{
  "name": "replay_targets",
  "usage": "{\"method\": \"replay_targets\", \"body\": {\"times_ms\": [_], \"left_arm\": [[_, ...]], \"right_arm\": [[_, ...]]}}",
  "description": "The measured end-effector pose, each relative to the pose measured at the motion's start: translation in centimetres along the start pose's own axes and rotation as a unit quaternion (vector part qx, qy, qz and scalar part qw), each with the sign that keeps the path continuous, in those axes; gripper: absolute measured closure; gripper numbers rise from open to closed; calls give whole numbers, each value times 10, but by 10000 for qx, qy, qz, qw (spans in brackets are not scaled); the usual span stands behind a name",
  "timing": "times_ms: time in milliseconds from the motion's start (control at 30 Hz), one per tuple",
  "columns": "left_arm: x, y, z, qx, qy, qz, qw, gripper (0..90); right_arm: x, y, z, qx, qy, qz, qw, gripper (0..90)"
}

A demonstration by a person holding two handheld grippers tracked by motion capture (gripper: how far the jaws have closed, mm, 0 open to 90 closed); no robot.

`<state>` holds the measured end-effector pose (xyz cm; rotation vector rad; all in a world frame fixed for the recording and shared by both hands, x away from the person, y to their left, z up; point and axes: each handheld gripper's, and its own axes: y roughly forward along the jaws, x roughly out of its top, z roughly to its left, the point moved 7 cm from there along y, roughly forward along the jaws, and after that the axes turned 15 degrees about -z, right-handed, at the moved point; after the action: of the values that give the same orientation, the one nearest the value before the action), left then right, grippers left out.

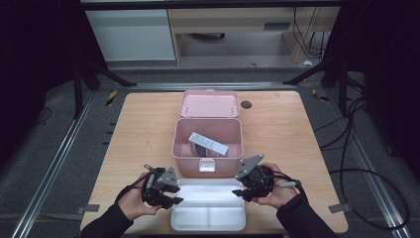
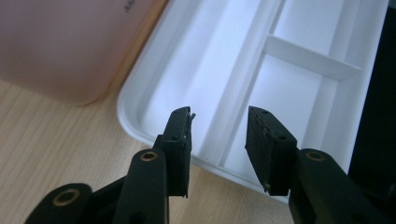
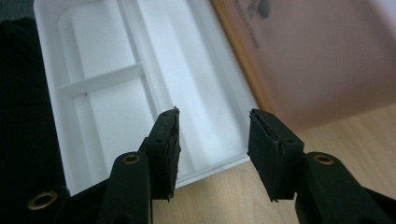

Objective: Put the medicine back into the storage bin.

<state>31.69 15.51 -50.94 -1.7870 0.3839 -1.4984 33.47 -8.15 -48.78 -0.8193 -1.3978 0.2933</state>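
The pink box (image 1: 207,146) stands open and holds a small carton (image 1: 208,144); the white divided tray (image 1: 208,210) holds nothing. Left tongs (image 1: 171,198) and right tongs (image 1: 241,192) stand apart at its ends, gripping nothing

The wooden tabletop (image 1: 133,129) carried an open pink box (image 1: 207,161) at its middle and a white tray (image 1: 208,218) just before it.

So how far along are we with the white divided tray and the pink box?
Done: the pink plastic storage box stands open with a small white carton inside. In hand: the left gripper and right gripper flank the white divided plastic tray at its short ends, jaws open around its rim, not yet gripping. Left, probably: clamp, lift, and seat the tray in the box.
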Motion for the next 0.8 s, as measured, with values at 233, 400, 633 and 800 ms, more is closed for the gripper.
{"method": "replay_targets", "body": {"times_ms": [233,400,633,800], "left_arm": [[-4,12,-7,-143,217,347,9991,649],[-8,19,-11,-301,356,643,9968,666],[-12,25,-11,-302,496,851,9947,716],[-15,28,-8,-323,569,1005,9928,743]], "right_arm": [[-13,17,9,271,-102,396,9988,594],[-23,30,16,444,-213,792,9956,640],[-32,38,21,621,-275,1222,9902,694],[-37,44,23,703,-388,1522,9851,756]]}}
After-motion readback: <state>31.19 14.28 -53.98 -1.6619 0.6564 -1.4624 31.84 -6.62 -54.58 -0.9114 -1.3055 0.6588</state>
